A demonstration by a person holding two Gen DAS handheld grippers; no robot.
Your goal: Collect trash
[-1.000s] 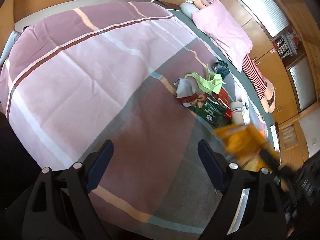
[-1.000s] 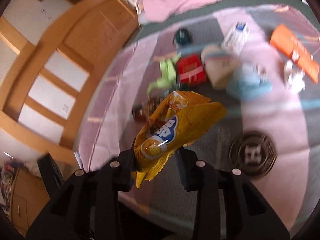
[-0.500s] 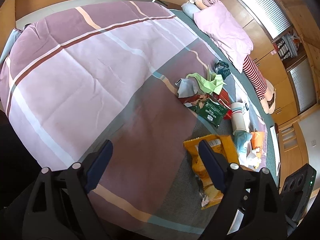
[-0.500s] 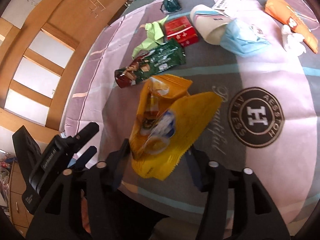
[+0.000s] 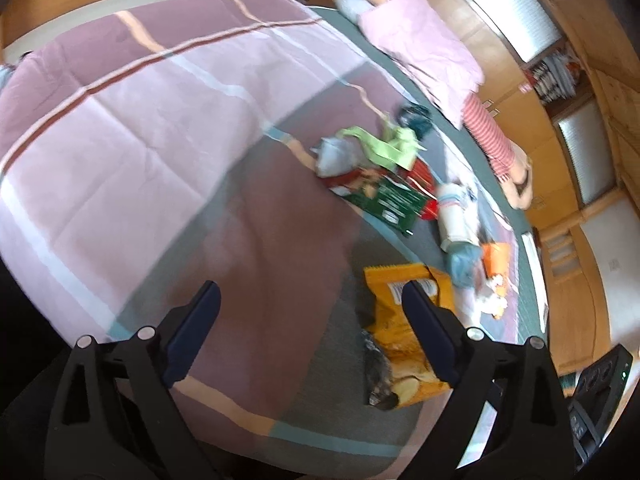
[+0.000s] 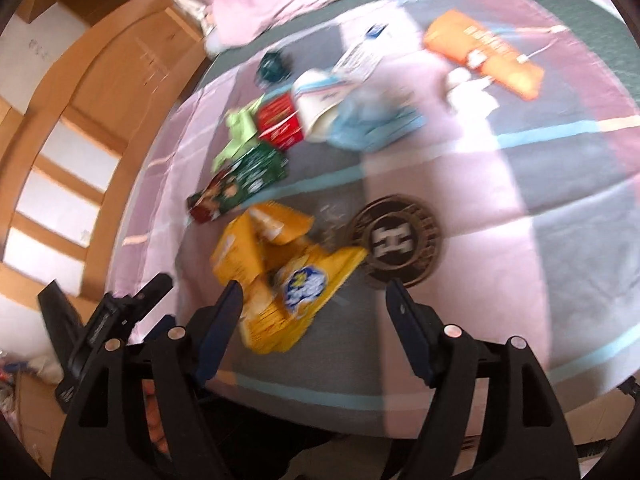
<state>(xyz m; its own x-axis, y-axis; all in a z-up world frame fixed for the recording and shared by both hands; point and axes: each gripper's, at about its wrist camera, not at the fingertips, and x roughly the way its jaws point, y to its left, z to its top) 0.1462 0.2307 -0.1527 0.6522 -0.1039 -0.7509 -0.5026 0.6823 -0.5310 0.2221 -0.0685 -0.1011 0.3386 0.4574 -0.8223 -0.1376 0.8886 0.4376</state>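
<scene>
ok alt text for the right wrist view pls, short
The right claw hangs open over a crumpled yellow chip bag lying on a pink and grey bedspread, its fingers clear of the bag. Beyond lie a green wrapper, a red box, a blue mask and an orange packet.

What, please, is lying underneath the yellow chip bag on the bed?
The yellow chip bag rests on the grey patch of the patchwork bedspread, its corner overlapping the round H emblem. Anything beneath the bag is hidden.
</scene>
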